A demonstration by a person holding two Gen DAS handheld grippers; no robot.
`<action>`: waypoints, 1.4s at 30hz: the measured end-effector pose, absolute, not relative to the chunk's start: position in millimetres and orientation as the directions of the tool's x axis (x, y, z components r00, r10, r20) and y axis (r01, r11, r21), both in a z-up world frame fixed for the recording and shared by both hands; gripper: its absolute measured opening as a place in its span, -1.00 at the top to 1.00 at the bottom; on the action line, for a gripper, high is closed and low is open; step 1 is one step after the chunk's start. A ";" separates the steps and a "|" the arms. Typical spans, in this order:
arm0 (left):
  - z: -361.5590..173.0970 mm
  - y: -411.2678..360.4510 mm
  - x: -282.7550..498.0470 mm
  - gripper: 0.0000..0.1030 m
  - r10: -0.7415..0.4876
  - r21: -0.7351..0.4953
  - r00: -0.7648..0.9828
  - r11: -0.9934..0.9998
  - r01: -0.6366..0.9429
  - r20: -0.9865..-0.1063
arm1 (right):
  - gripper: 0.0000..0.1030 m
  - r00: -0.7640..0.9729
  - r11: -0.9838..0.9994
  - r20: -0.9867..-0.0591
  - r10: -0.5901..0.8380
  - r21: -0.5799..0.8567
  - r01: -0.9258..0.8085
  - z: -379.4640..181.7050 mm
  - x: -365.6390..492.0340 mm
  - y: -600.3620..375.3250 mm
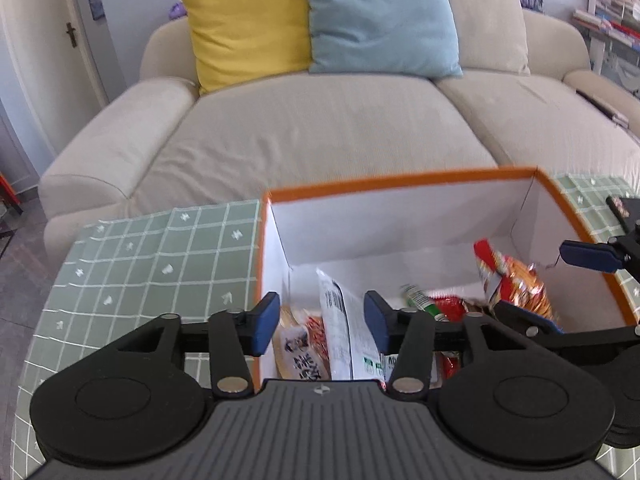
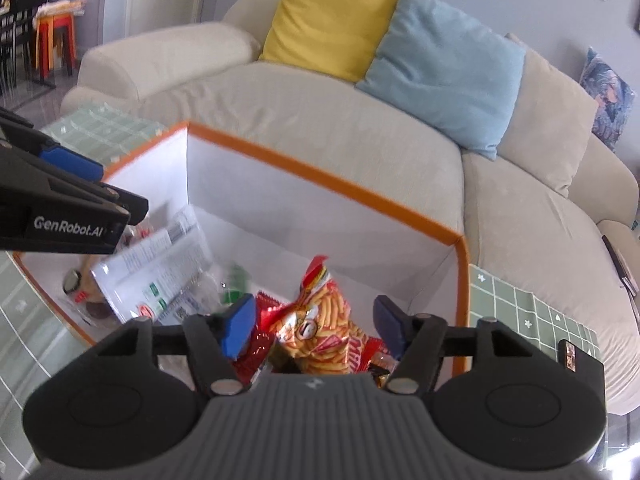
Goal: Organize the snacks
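A: What holds the snacks?

B: One open box point(image 1: 400, 188), white inside with an orange rim, standing on a table under a green grid-patterned cloth point(image 1: 160, 256). A beige sofa point(image 1: 320, 132) lies beyond its far wall, with a yellow cushion point(image 1: 248, 20) and a light blue cushion point(image 1: 380, 16) against the backrest.

A: And inside it?

B: At the left end a white packet point(image 1: 344, 328) stands tilted on edge, its printed back showing. Just left of it lies a pale packet with dark lettering point(image 1: 298, 350), close to the box's left wall. Toward the right an orange and red snack bag point(image 2: 320, 320) stands upright, its crimped top pointing up. Red wrappers point(image 2: 260, 340) lie around its foot, and something green point(image 1: 420, 300) lies between the white packet and the red ones. The far half of the box floor is bare.

A: The tools?

B: The left gripper point(image 1: 322, 320) hangs over the box's near left corner, jaws apart. The white packet rises between the blue pads, but neither pad presses on it, so it is released. The right gripper point(image 2: 316, 322) hangs over the right part, also spread. The orange bag stands between its fingers with a gap on each side; nothing is grasped.

A: Anything else on the table?

B: Only the cloth shows on both sides of the box.
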State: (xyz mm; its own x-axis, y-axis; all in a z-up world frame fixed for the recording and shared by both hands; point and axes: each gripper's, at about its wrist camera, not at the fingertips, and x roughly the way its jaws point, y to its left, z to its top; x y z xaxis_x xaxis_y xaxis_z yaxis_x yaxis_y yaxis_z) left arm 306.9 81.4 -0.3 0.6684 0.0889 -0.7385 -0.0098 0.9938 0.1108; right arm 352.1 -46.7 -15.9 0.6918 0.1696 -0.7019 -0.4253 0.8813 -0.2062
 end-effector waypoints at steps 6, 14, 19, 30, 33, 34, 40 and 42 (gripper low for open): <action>34.6 79.3 287.5 -0.42 0.117 0.124 0.745 0.991 -0.047 -0.657 | -0.54 0.750 0.898 -0.628 0.205 -0.184 -0.399 13.8 332.5 -57.7; 85.1 69.7 248.3 -0.63 0.158 0.155 0.864 0.983 -0.094 -0.479 | -0.85 0.822 0.920 -0.512 0.248 -0.142 -0.366 58.0 296.0 -79.7; 107.3 53.2 218.0 -0.69 0.195 0.241 0.920 0.964 -0.115 -0.339 | -0.93 0.857 0.925 -0.443 0.263 -0.135 -0.354 81.8 265.7 -91.5; 127.5 31.8 151.7 -0.92 0.220 0.266 0.964 0.948 -0.174 -0.151 | -0.93 0.902 0.957 -0.347 0.257 -0.036 -0.287 107.5 200.1 -124.8; 123.5 28.4 141.1 -0.96 0.202 0.273 0.963 0.950 -0.148 -0.180 | -0.93 0.913 0.963 -0.326 0.246 -0.028 -0.269 108.1 180.1 -133.3; 122.4 28.6 137.4 -0.96 0.201 0.274 0.961 0.951 -0.144 -0.192 | -0.93 0.915 0.965 -0.322 0.241 -0.024 -0.262 108.3 172.8 -136.1; 106.0 34.3 121.3 -1.00 0.224 0.208 0.929 0.964 -0.166 -0.293 | -0.93 0.904 0.965 -0.346 0.250 0.008 -0.264 101.6 145.7 -149.4; 95.4 36.6 121.6 -1.00 0.228 0.193 0.912 0.967 -0.169 -0.341 | -0.93 0.895 0.965 -0.367 0.253 0.034 -0.259 97.0 143.1 -153.5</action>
State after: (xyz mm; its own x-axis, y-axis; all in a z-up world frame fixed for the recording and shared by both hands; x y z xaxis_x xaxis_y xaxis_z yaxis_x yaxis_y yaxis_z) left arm 121.6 36.6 95.4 0.9120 0.2277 -0.3413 -0.1692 0.9665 0.1927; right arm 143.1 -153.5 97.0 0.8953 0.2528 -0.3668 -0.2586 0.9654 0.0341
